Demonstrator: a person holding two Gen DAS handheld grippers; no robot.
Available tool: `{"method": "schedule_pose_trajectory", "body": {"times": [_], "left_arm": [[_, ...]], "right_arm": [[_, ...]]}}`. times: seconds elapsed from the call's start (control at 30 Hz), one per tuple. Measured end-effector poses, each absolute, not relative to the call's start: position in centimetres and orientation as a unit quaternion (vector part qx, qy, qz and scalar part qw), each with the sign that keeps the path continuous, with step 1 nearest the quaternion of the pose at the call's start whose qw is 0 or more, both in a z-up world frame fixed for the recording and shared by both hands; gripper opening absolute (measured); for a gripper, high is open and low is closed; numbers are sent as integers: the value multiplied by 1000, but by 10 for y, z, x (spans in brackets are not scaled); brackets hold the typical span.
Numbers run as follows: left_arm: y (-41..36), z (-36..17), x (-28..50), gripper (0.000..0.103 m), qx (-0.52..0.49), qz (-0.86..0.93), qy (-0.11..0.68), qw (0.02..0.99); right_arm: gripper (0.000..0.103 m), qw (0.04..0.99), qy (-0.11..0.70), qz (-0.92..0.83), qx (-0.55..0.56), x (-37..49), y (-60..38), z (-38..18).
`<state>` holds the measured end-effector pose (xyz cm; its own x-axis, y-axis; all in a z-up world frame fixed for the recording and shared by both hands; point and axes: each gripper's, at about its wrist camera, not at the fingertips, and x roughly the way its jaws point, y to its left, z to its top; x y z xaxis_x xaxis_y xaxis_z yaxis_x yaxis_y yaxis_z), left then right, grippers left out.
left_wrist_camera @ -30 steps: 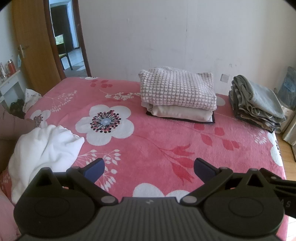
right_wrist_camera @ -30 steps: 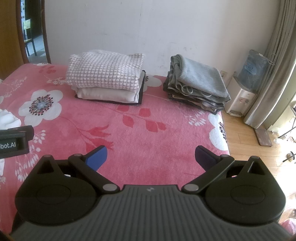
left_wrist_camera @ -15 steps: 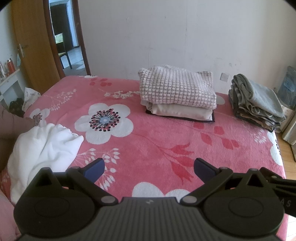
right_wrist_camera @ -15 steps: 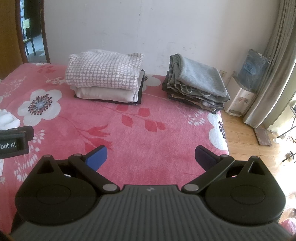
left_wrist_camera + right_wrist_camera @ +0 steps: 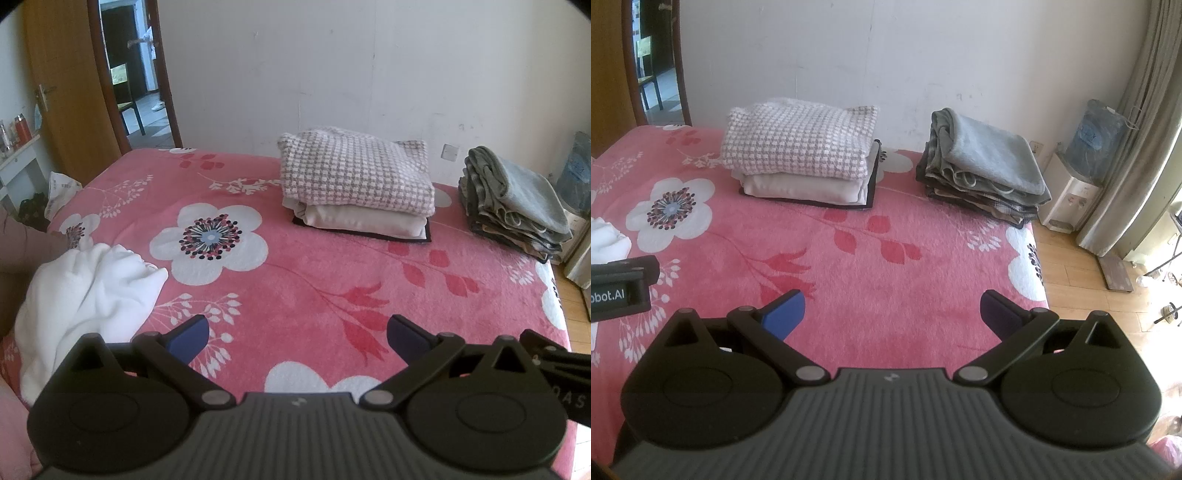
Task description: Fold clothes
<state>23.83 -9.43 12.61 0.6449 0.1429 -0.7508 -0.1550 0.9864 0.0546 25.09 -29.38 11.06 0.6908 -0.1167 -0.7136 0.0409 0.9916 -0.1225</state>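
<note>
Lying crumpled: white garment [image 5: 85, 295] (unfolded), bed's [image 5: 295, 280] L edge

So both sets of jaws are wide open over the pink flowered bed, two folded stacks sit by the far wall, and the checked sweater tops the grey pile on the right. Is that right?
Not quite. The checked sweater tops the left stack, on cream and black folded items, as the right wrist view shows. The grey pile on the right is topped by a grey garment. The rest holds: both sets of jaws wide open over the pink flowered bed.
</note>
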Motion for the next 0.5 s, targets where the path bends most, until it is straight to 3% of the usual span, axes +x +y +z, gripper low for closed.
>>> {"method": "schedule_pose_trajectory", "body": {"times": [0.5], "left_arm": [[-93,125,240,103,-8,82,416,906]], "right_arm": [[102,917,393,-44,-48,251,-293,109]]}}
